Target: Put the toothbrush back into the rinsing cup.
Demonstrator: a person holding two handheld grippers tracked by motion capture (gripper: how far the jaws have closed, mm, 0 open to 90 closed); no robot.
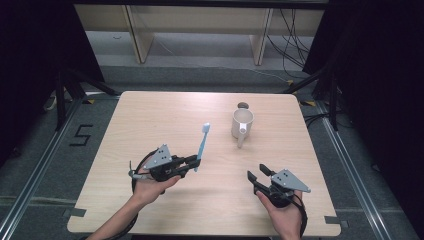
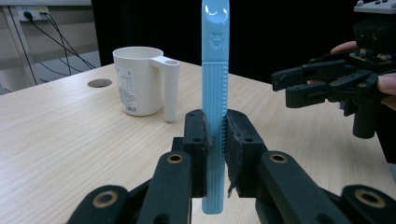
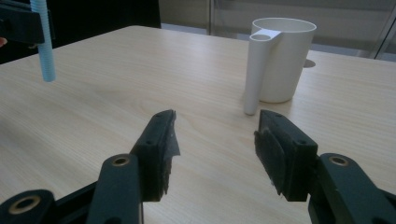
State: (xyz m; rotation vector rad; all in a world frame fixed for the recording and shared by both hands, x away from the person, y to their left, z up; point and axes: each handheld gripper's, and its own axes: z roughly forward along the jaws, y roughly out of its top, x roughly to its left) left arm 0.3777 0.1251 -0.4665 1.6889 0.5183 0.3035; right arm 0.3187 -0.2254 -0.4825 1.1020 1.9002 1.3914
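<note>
Left gripper (image 1: 192,161): jaws closed on the lower handle of a blue toothbrush (image 1: 202,145), pads pressing both flat sides; in the left gripper view the toothbrush (image 2: 215,93) rises upright between the jaws, with a short stub of handle below them. In the high view the brush head lies beyond the jaws, pointing toward the far edge of the desk (image 1: 150,120). Right gripper (image 1: 257,175): jaws stand wide apart with nothing between them; in the right gripper view only bare desk (image 3: 116,84) lies between the pads. A white cup (image 1: 242,123) stands upright on the desk ahead of the right jaws, apart from them, its tube-shaped handle (image 3: 256,74) turned toward them. The cup (image 2: 140,79) sits beyond the left jaws, to their left, clear of the toothbrush.
</note>
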